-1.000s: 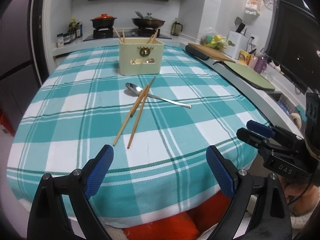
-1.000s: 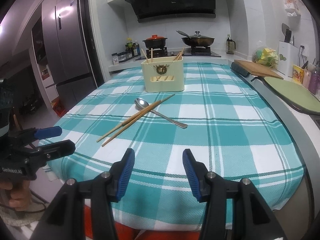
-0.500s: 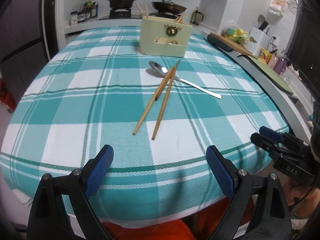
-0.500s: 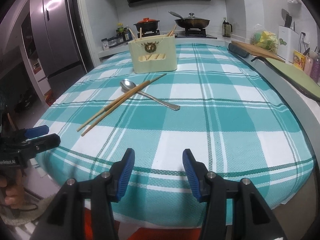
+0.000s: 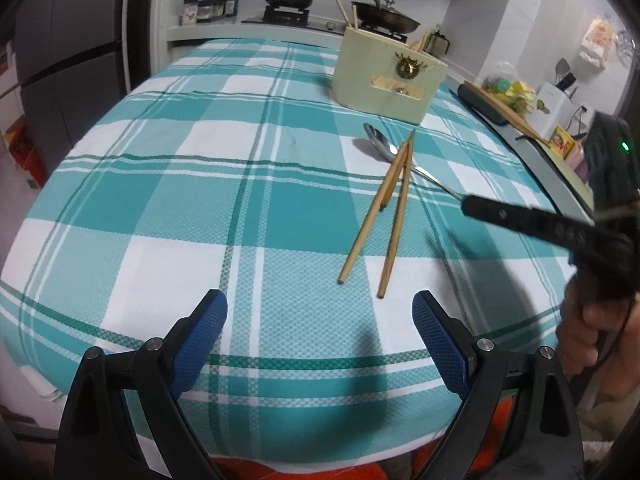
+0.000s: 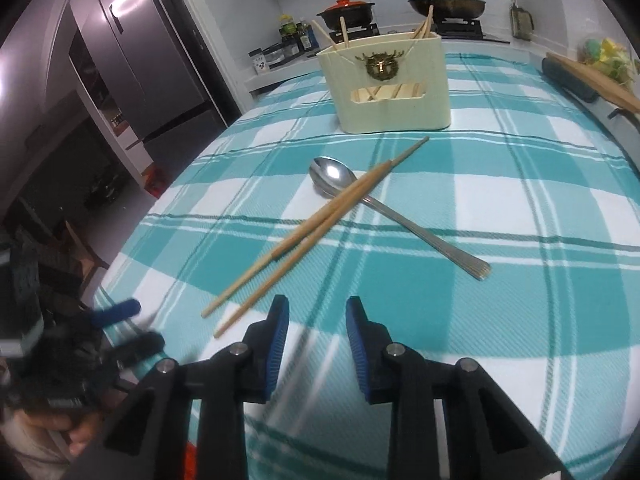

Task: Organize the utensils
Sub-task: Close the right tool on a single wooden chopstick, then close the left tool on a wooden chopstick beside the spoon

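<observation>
Both my grippers have come in lower and closer over the desk [image 5: 140, 200], so the chopsticks [image 6: 304, 232] now lie just ahead of the right gripper [image 6: 318, 334]. Its jaws are closing with nothing between them; the left gripper [image 5: 320, 336] is spread wide and empty. The chopsticks cross the spoon [image 6: 360, 196], near the cream holder [image 6: 388, 84].
</observation>
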The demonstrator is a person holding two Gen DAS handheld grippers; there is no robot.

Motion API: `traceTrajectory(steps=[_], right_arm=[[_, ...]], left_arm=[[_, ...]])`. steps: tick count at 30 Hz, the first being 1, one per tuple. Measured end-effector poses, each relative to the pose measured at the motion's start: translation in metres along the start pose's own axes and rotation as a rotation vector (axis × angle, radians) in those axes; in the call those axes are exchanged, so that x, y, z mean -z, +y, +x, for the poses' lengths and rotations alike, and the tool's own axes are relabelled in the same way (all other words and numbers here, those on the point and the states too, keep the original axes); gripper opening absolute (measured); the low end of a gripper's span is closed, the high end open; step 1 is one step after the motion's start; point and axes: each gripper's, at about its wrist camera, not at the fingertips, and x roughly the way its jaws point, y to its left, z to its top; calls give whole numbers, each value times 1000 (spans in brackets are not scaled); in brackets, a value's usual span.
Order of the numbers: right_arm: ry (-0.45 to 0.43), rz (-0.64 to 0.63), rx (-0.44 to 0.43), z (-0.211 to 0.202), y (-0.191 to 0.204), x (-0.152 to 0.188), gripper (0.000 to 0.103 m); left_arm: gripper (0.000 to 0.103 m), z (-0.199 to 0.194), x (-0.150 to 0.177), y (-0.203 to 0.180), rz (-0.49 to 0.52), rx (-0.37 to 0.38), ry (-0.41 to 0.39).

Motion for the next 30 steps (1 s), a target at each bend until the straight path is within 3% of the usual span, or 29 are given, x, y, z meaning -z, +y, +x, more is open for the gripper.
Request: traceTrajectory(steps=[6,8,10,15,22,28,30], right_arm=[[61,145,78,72,-12,-55,27],[107,143,104,94,-9,-61,26],[76,64,174,96,1,-62,18],[91,58,204,70,-12,-43,15],[90,44,316,5,-67,2,12],[54,48,491,-31,-115,22,8],[38,77,479,-36,-124,23,8]], left_arm=[[94,2,2,7,-21,-13,10],[94,3,4,10,-28,-22,14],[94,4,4,13,-36,-26,18],[94,11,3,13,-33,-24,33],[94,27,-19,2,20,-9,36],[90,70,-70,-26,182,33,50],[84,88,-84,-38,243,26,65]])
